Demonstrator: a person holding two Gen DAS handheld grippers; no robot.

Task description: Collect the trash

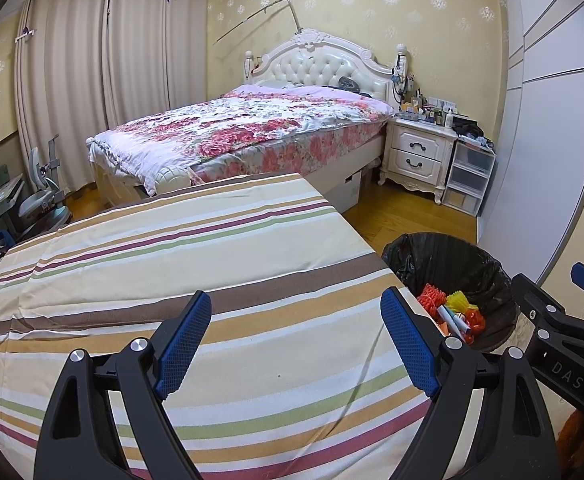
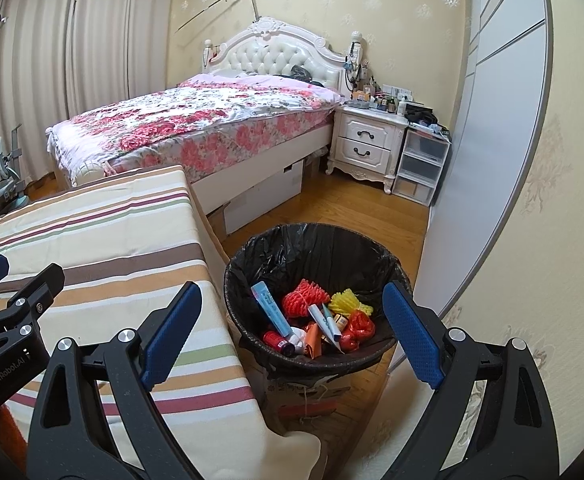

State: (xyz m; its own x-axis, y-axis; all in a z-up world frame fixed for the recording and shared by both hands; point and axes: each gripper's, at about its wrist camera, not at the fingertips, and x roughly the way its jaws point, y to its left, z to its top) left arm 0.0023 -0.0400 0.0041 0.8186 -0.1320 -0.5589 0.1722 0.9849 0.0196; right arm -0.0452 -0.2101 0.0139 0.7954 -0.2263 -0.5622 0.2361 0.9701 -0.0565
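A round bin with a black liner (image 2: 316,248) stands on the floor right of a table with a striped cloth (image 1: 172,264). Inside lie red foam netting (image 2: 304,300), yellow foam netting (image 2: 348,300), a blue-white tube (image 2: 270,306) and other small trash. The bin also shows in the left wrist view (image 1: 448,264). My left gripper (image 1: 296,344) is open and empty above the striped cloth. My right gripper (image 2: 292,332) is open and empty, above the near rim of the bin. The right gripper shows at the right edge of the left wrist view (image 1: 564,320).
A bed with a floral cover (image 1: 252,128) stands behind the table. A white nightstand (image 1: 420,152) and clear plastic drawers (image 1: 468,176) are beside it. A white wardrobe (image 2: 488,140) lines the right wall. A chair (image 1: 40,196) stands at far left.
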